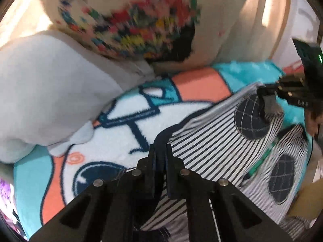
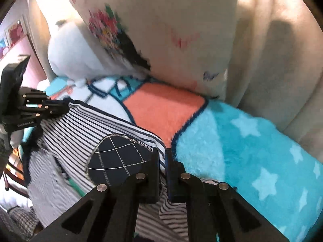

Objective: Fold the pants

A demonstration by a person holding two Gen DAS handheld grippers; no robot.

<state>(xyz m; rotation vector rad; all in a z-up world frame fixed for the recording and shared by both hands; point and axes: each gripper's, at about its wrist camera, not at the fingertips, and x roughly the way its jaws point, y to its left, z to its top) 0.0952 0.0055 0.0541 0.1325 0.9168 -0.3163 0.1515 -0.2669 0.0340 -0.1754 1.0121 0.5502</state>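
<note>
Nearest us, the left gripper [image 1: 160, 153] is clamped on the striped pants [image 1: 218, 141] at their dark-edged hem. The right gripper [image 2: 163, 157] pinches the same edge beside an oval navy knee patch [image 2: 119, 157]. We hold the pants stretched between both grippers (long axis running gripper to gripper) above the turquoise blanket [image 2: 242, 141], near a grey pillow [image 1: 50, 92].

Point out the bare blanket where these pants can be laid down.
Free: the teal starred blanket right of the right tongs, and its orange patch below the cushion. Crowded: the left, under the striped pants.
</note>
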